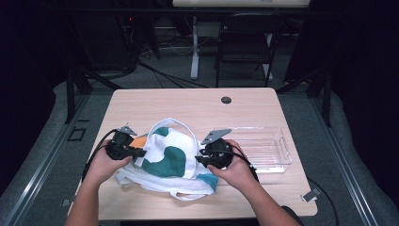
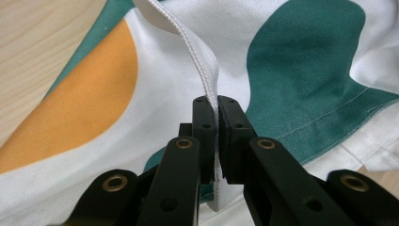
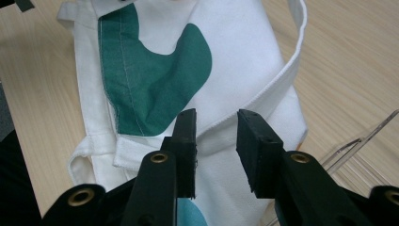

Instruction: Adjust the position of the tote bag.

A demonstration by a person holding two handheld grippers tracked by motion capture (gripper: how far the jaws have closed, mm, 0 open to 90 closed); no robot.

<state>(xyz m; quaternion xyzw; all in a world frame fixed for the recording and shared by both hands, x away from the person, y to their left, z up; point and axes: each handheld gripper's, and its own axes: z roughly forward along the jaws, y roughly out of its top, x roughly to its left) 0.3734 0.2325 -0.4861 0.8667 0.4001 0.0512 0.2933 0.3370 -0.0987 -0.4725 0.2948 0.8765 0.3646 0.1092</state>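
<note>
**Left gripper pinched the tote bag's hem**

A white tote bag (image 1: 171,157) with green, orange and light-blue patches lay crumpled on the wooden bench (image 1: 188,103), near its front edge and just left of a clear plastic tray (image 1: 268,148). The left gripper (image 2: 217,136) sat at the bag's left side, its jaws clenched on a raised fold of the stitched white hem, which ran up between the pads. The right gripper (image 3: 216,150) hung over the bag's right side, between the bag and the tray; its jaws stood apart, with the bag's strap and white cloth below the gap and nothing pressed between the pads. A hand (image 1: 106,165) held the left gripper beside the bag.
</note>
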